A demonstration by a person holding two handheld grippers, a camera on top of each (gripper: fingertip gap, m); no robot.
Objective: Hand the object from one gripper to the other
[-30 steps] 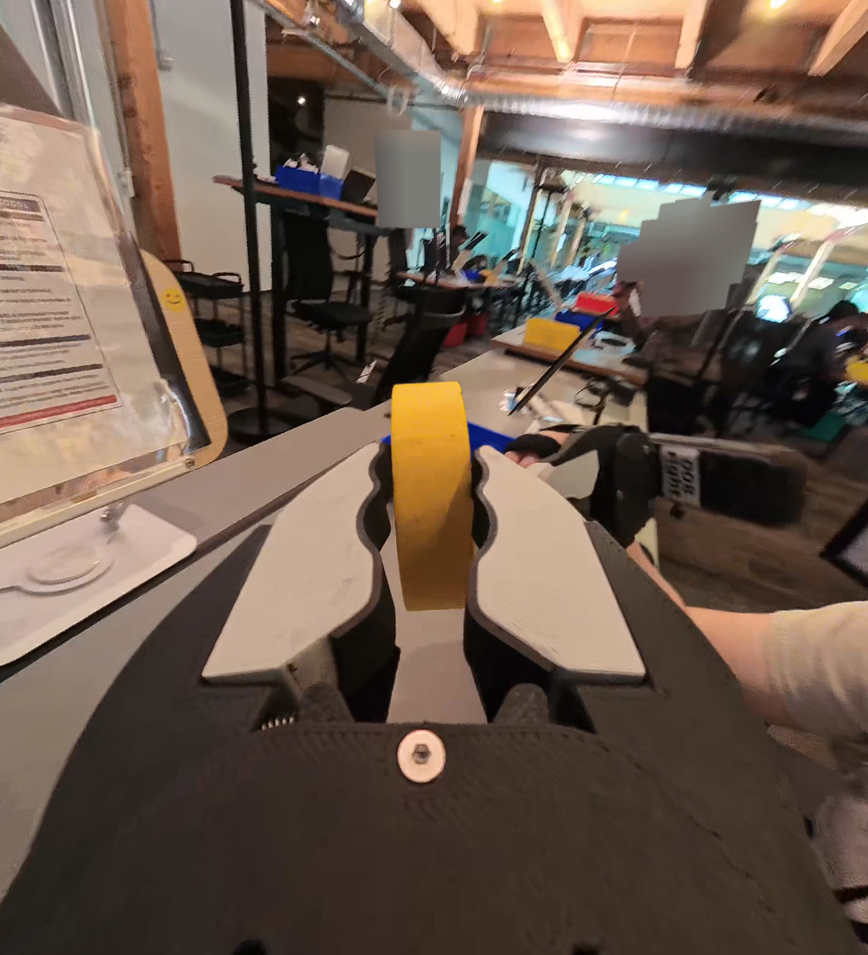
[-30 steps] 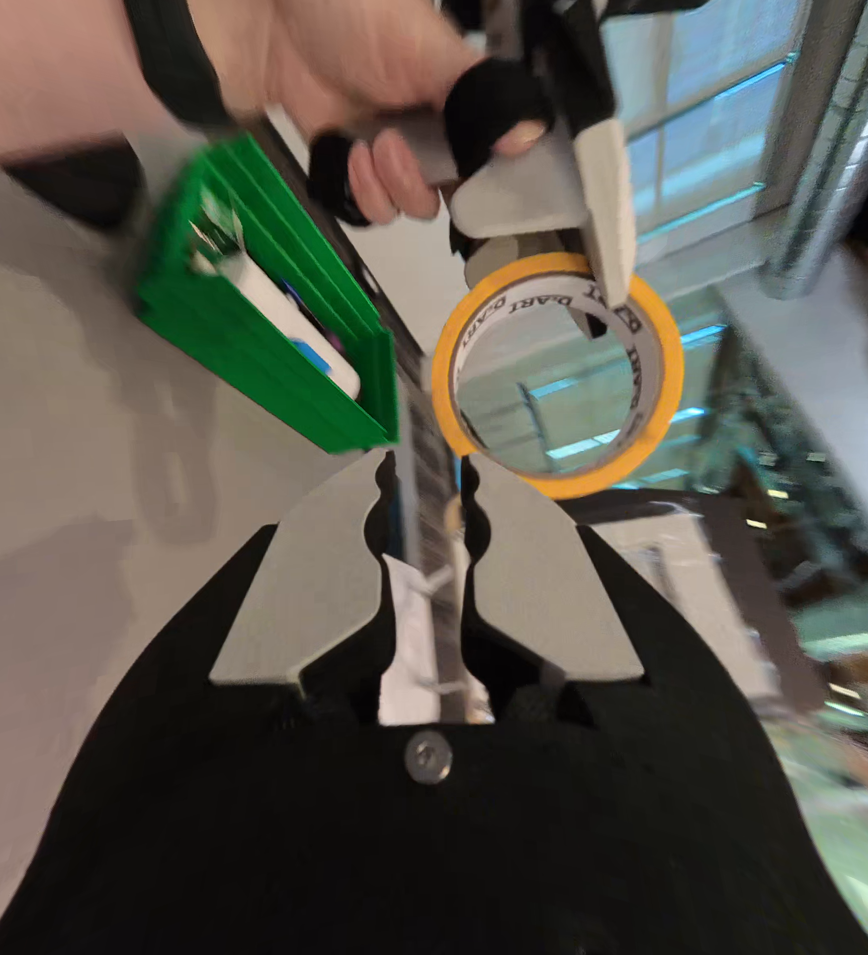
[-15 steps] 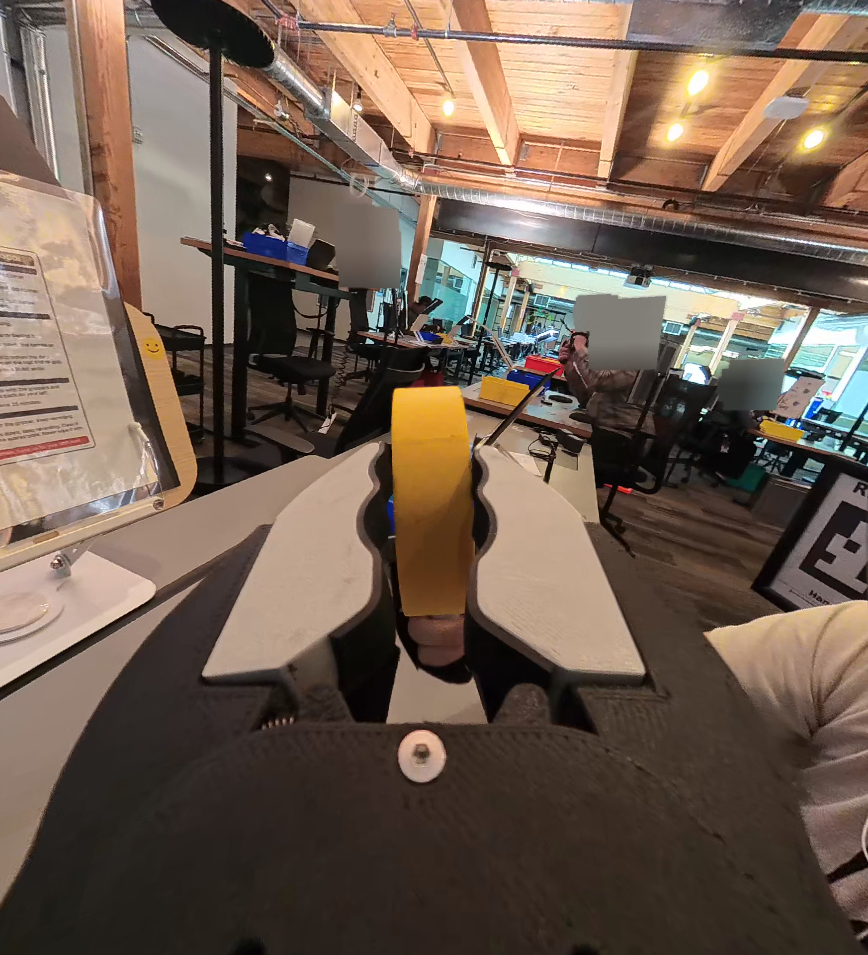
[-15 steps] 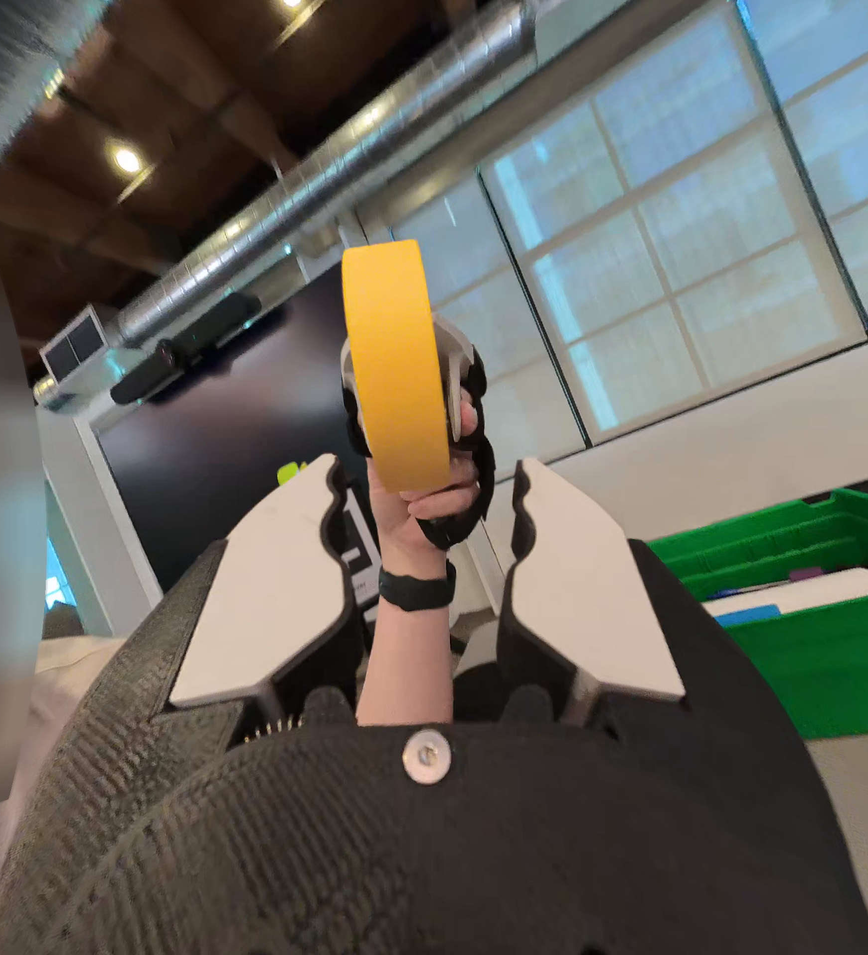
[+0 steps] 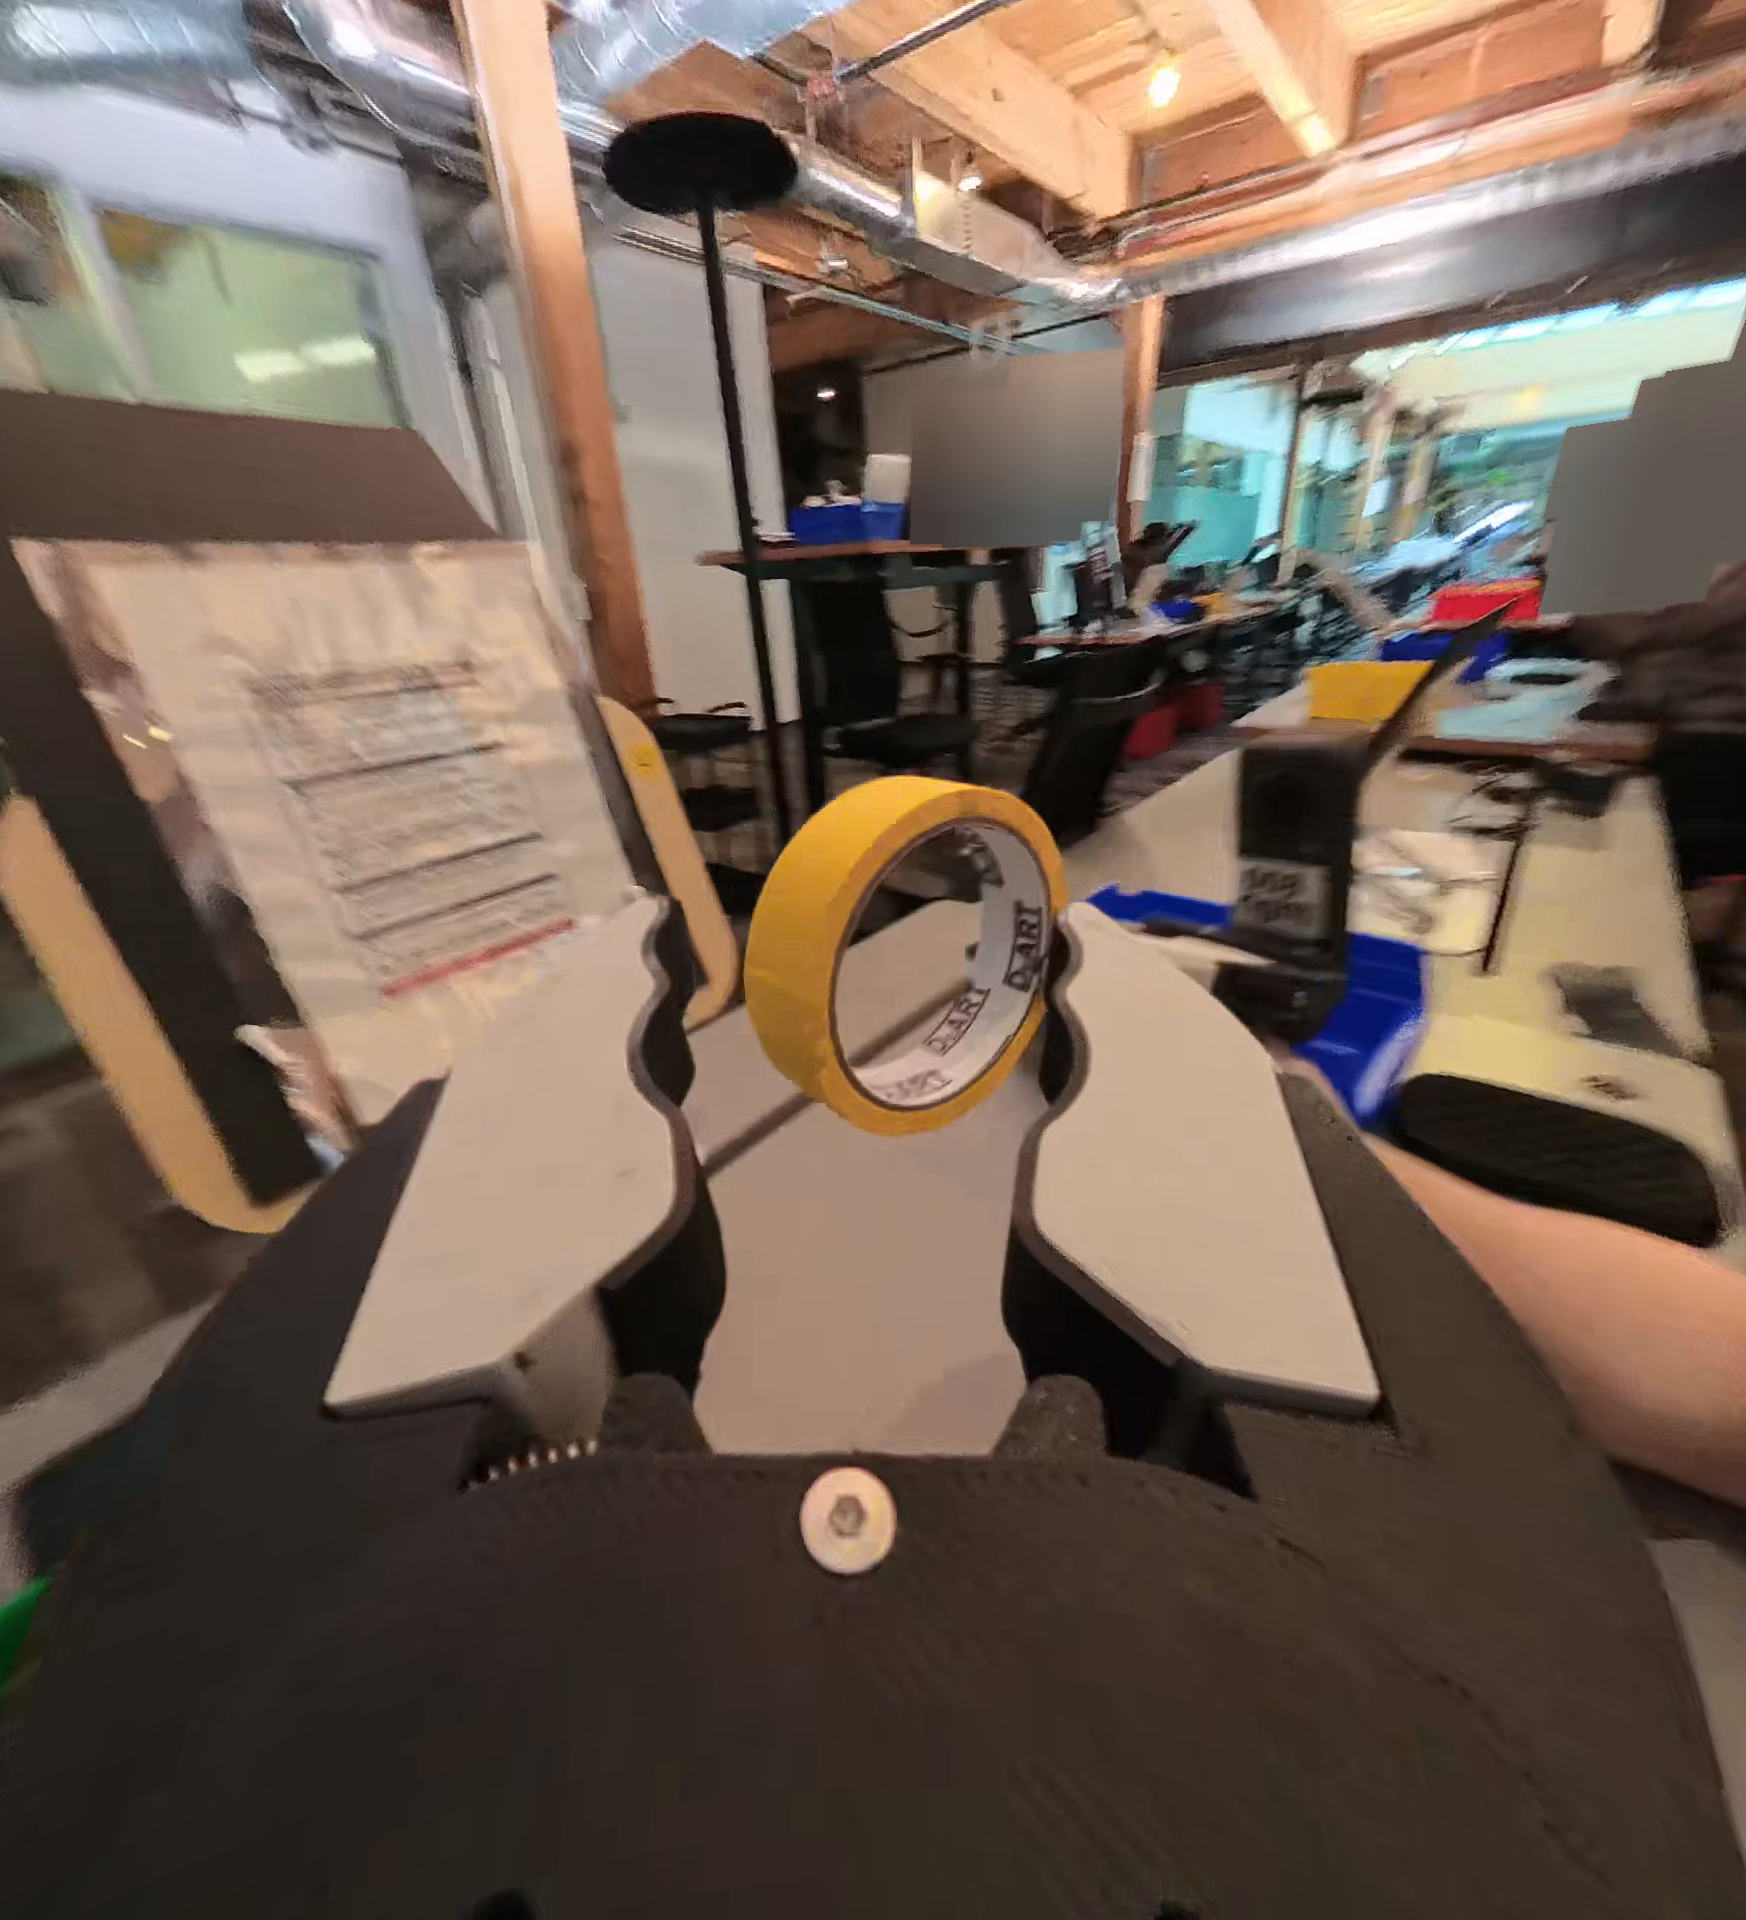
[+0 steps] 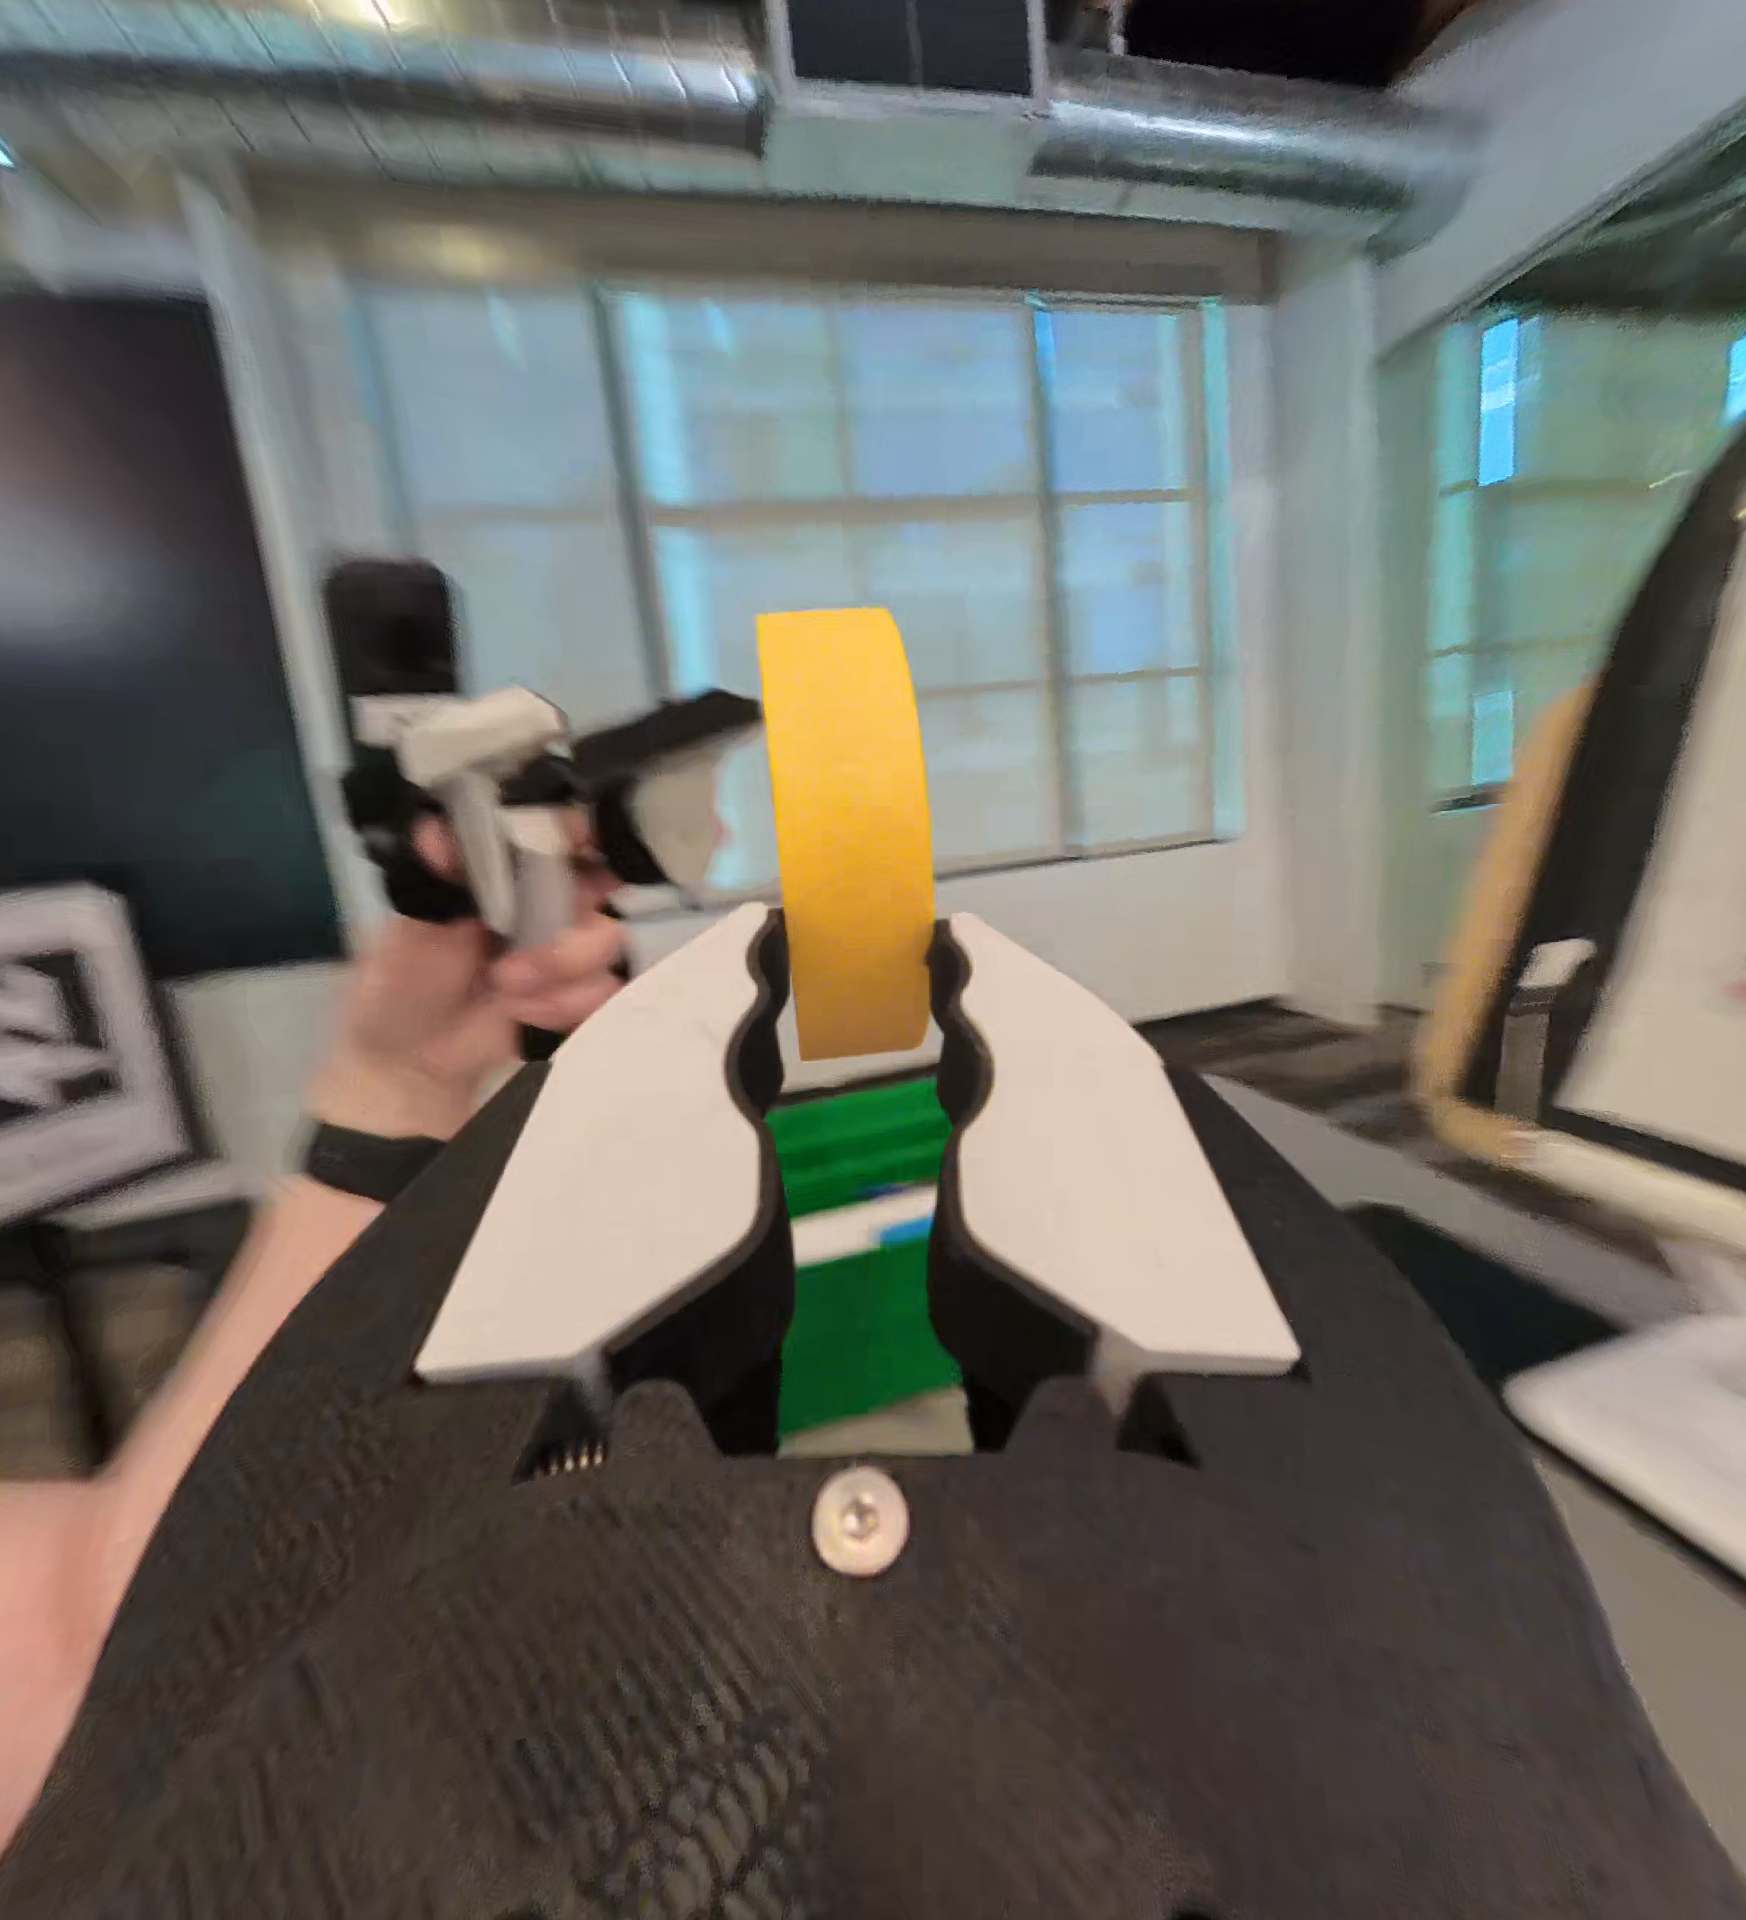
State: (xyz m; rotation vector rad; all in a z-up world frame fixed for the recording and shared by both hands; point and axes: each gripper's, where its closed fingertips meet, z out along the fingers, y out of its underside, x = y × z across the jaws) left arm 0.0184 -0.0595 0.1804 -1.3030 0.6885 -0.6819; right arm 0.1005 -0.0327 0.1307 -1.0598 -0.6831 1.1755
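One roll of yellow tape (image 6: 853, 831) stands on edge, pinched at its lower part between the two fingertips of the right gripper (image 6: 856, 961). The left gripper (image 5: 864, 951) is spread wide, with the roll in its gap near the right finger; contact is unclear. One green bin (image 6: 864, 1330) shows only between the right fingers, blurred.

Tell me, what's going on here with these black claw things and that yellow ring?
A person holds a two-finger gripper in each hand and passes a yellow roll of tape between them. The right gripper is clamped on the roll's lower edge. The left gripper is open, the roll between its fingertips, apparently touching only one.
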